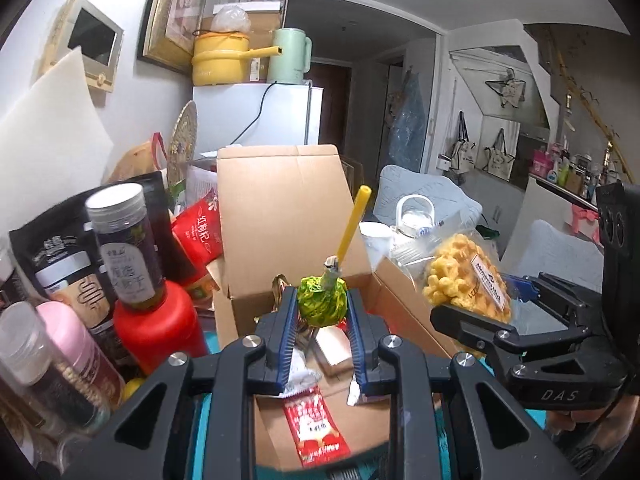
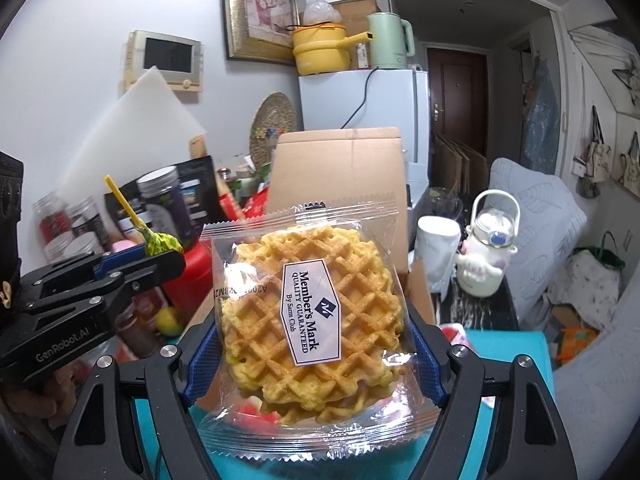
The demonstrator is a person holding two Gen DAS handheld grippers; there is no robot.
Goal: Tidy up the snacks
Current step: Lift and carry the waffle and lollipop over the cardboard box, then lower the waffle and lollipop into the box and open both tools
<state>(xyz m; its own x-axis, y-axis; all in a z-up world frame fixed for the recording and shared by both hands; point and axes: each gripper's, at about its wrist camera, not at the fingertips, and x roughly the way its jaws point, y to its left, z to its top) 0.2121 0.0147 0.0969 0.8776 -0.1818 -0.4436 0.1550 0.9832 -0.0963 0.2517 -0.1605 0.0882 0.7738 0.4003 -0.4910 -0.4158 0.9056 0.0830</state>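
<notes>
A lollipop (image 1: pixel 322 301) with a green-and-yellow wrapped head and a yellow stick is pinched between the blue pads of the left gripper (image 1: pixel 321 312), the stick slanting up toward 1 o'clock. Directly below and beyond it an open cardboard box (image 1: pixel 280 208) is seen, its rear flap raised; a red sachet (image 1: pixel 316 428) and a small pale packet (image 1: pixel 330 348) lie inside on the box floor. At 9 o'clock of the box a crowd of containers is noted: a dark jar with a silver cap (image 1: pixel 124 244), a red bottle (image 1: pixel 160 328) beneath it, a black pouch (image 1: pixel 64 264) and a pink-capped bottle (image 1: pixel 76 340). In the right wrist view a clear-wrapped waffle pack (image 2: pixel 312 308), labelled Member's Mark, is clamped by its two side edges between the fingers of the right gripper (image 2: pixel 316 344), held upright in front of the same box. At 3 o'clock of the pack a white cup (image 2: pixel 436 248) and a white cartoon-shaped bottle (image 2: pixel 486 256) stand. A teal surface (image 2: pixel 508 356) is visible under the gripper. The two grippers are held side by side, apart.
</notes>
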